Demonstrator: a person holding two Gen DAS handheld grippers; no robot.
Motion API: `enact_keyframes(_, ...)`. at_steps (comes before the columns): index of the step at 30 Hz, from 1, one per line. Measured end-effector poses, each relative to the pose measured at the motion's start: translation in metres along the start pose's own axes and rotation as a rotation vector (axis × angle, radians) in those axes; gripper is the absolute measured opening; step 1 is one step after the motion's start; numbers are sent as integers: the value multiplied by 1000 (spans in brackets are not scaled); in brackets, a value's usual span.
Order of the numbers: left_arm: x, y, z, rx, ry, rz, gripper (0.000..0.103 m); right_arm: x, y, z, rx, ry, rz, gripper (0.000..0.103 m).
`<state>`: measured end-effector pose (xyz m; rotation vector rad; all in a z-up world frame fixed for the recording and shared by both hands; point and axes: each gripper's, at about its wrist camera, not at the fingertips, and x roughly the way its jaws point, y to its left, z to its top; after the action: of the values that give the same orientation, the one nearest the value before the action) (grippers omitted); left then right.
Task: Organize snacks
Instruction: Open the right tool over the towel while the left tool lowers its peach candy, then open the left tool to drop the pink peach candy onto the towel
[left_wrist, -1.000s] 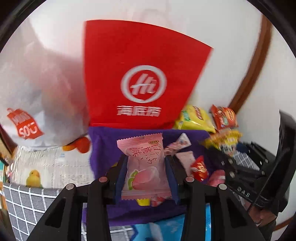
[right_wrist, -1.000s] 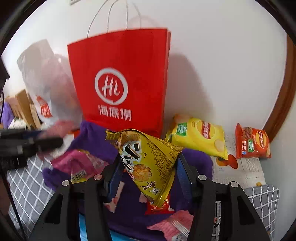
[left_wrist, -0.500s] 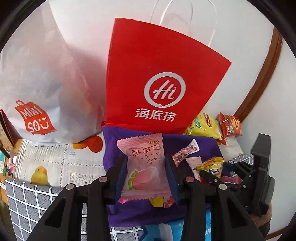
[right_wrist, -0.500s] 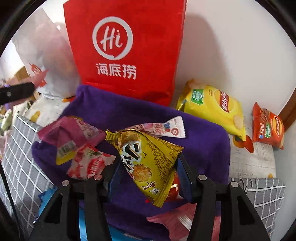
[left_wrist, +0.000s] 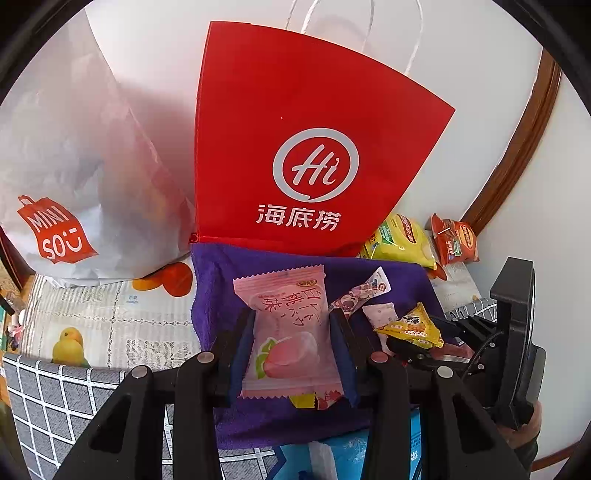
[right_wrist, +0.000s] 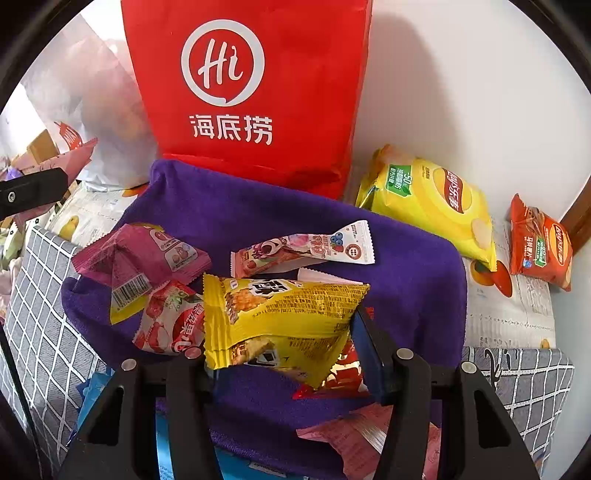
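Holding a pink peach-flavour packet (left_wrist: 291, 332) upright between its pads, the left gripper (left_wrist: 291, 354) hangs above the purple cloth (left_wrist: 221, 280). The right gripper (right_wrist: 288, 347) is clamped on a yellow snack packet (right_wrist: 284, 317) over the same cloth. Ahead of both stands a red paper bag (left_wrist: 306, 147); beyond the right gripper, to its right, lie a yellow crisp bag (right_wrist: 436, 206) and an orange crisp bag (right_wrist: 539, 247).

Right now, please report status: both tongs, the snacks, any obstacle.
Left tongs shut on pink peach packet. Right tongs hold yellow packet over purple cloth. Loose snacks crowd the cloth below.
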<state>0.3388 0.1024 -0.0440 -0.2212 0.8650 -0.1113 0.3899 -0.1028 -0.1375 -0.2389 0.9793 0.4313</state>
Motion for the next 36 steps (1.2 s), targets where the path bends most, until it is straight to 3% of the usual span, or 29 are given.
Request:
enact_keyframes(7, 13, -2, -1, -1, 40, -27, 39, -14, -1, 0, -2, -27, -5, 57)
enact_keyframes(10, 18, -3, -3, 1, 60, -33, 39, -27, -4, 2, 11, -58, -11, 58)
enact_keyframes(13, 22, -6, -4, 7, 74, -36, 39, -41, -7, 2, 13, -99, -14, 67)
enact_keyframes(23, 32, -20, -9, 40, 116, -54, 39, -75, -22, 6, 86, -210, -10, 68)
enact_keyframes(36, 44, -28, -15, 51, 164, -83, 39, -79, -21, 5, 86, -221, -10, 69)
